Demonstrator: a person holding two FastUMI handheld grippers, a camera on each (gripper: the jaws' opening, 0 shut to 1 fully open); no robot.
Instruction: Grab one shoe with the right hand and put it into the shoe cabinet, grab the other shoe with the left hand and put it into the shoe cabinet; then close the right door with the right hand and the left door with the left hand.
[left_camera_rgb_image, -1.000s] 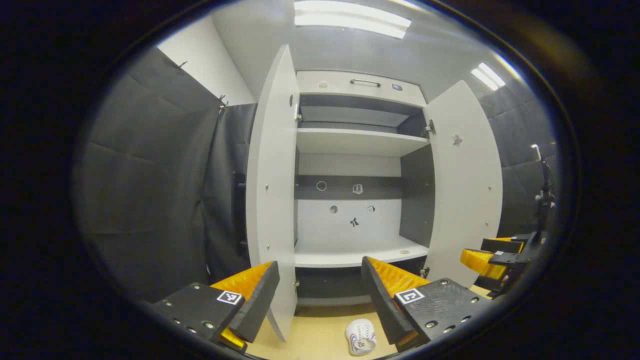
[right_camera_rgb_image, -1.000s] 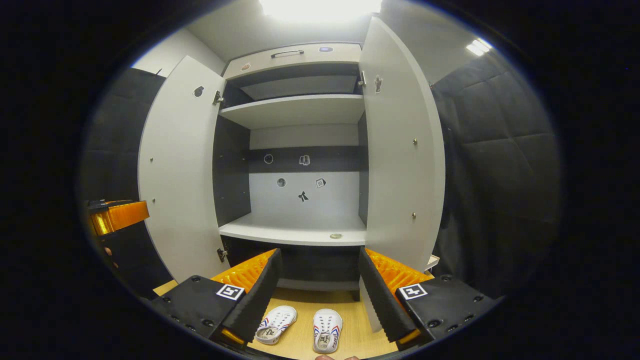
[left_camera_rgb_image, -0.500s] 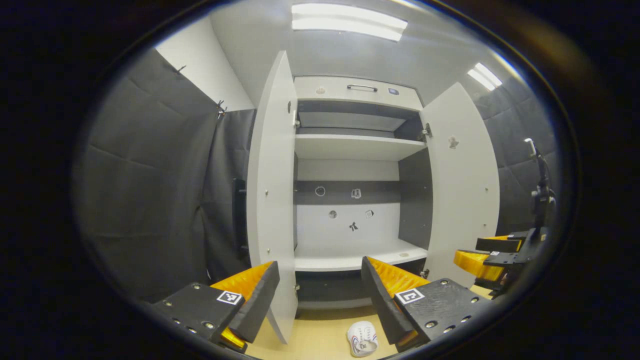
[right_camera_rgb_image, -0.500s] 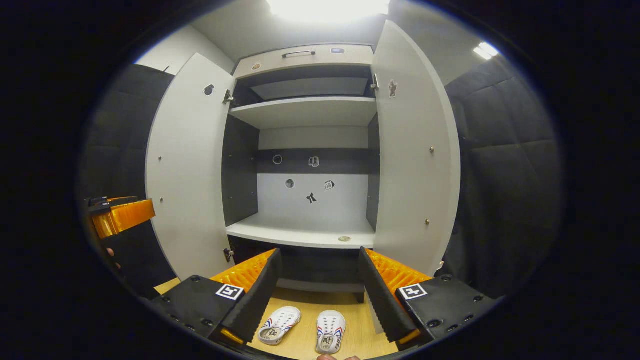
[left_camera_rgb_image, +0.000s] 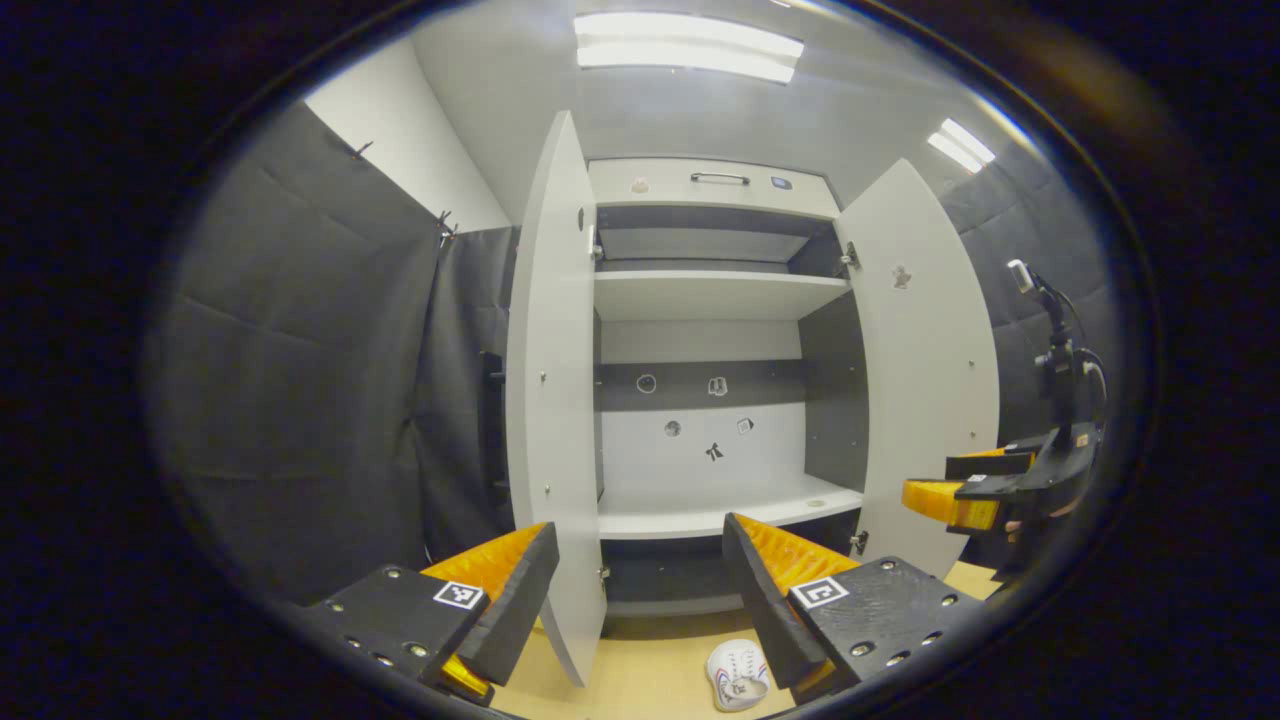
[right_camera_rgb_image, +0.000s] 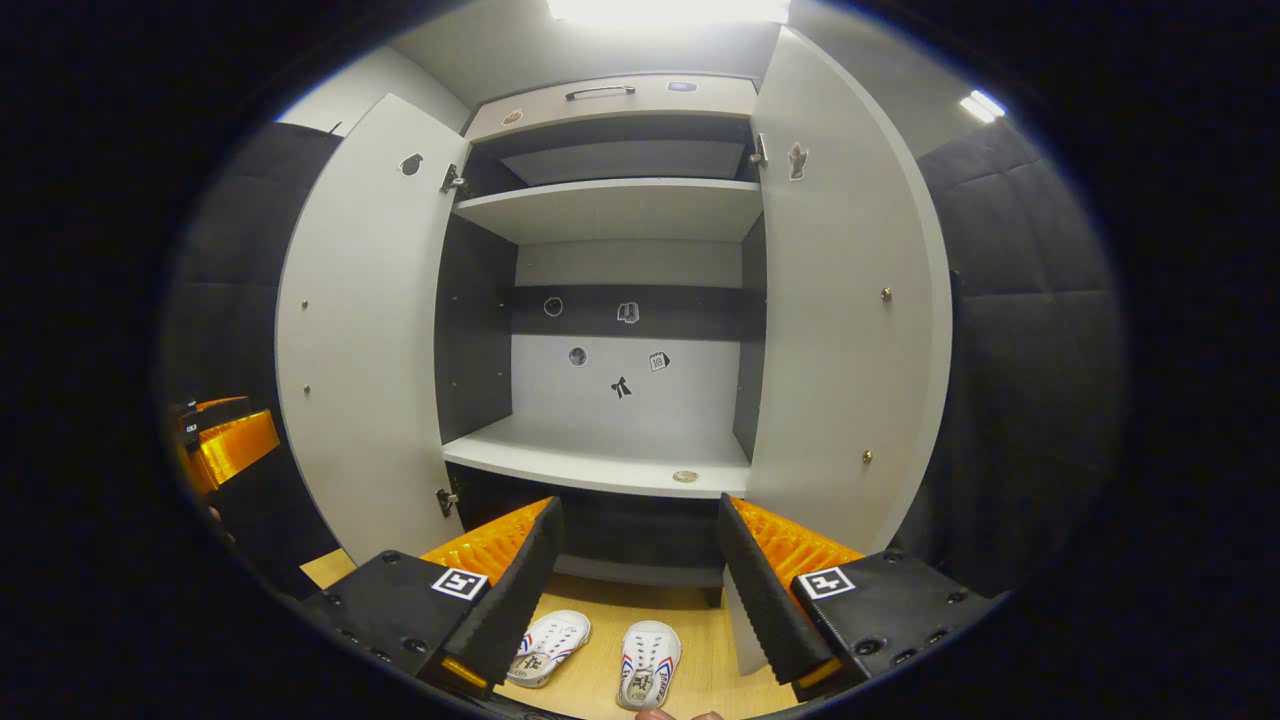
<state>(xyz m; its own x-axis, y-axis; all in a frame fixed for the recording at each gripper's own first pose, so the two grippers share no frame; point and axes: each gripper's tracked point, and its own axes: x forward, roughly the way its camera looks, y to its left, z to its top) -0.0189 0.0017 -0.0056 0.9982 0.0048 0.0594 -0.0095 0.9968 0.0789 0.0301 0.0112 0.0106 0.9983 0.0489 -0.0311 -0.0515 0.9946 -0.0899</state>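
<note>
While both shoes (right_camera_rgb_image: 600, 655) sit on floor | right gripper (right_camera_rgb_image: 635, 570) spread, empty | left gripper (left_camera_rgb_image: 640, 590) spread, empty | likely light, soft: pinch at collar

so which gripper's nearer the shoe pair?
Right, judging by the views. The right gripper hovers open with both shoes between its fingers; the left gripper is off to the side, one shoe by its finger.

Wood floor (right_camera_rgb_image: 700, 665), bottom centre of right gripper view: 2 white shoes side by side, left shoe (right_camera_rgb_image: 547, 648), right shoe (right_camera_rgb_image: 648, 662). Cabinet's lower shelf (right_camera_rgb_image: 600, 465), mid-frame: small round object (right_camera_rgb_image: 685, 476).
</note>
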